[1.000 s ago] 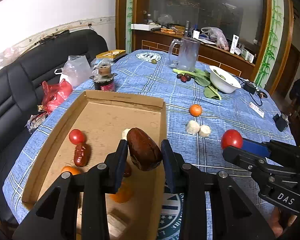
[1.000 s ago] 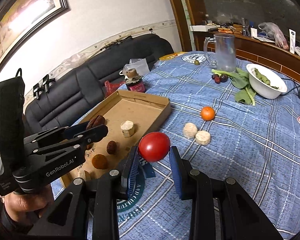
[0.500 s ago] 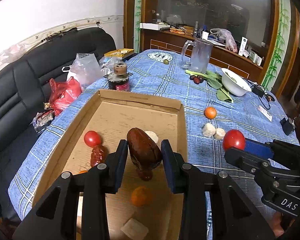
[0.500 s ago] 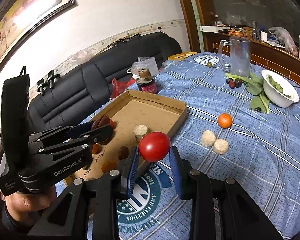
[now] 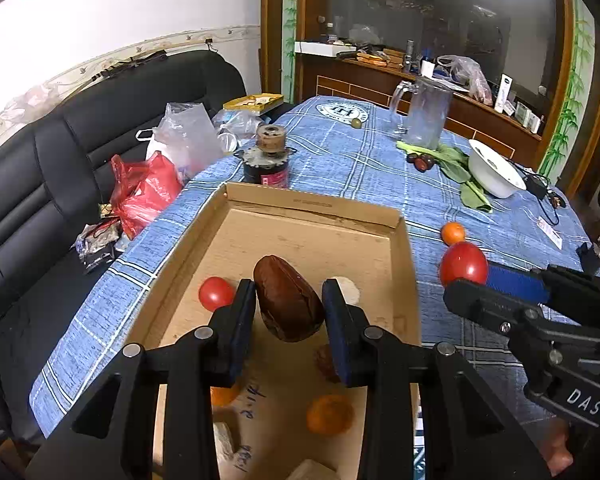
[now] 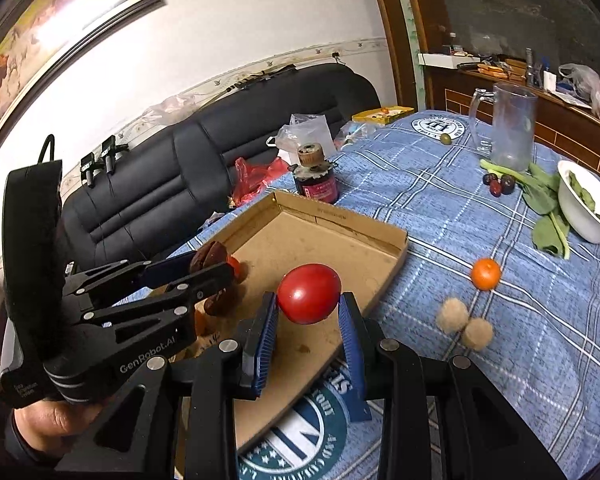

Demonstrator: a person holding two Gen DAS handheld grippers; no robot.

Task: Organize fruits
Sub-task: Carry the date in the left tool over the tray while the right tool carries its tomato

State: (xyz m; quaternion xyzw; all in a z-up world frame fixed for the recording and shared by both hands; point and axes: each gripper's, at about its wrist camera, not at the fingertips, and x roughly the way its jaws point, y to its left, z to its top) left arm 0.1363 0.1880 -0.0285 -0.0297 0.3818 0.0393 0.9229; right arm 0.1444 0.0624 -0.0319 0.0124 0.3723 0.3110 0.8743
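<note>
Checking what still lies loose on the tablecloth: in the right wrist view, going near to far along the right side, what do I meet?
Two pale round balls → small orange → dark plums → glass pitcher.

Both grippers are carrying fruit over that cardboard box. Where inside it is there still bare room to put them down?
The far half of the cardboard box is bare, between its back wall and the small red tomato and white lump. The near end is crowded: an orange fruit, a brown nut and pale blocks. Outside, blue tablecloth lies bare beyond the box's far corner.
</note>
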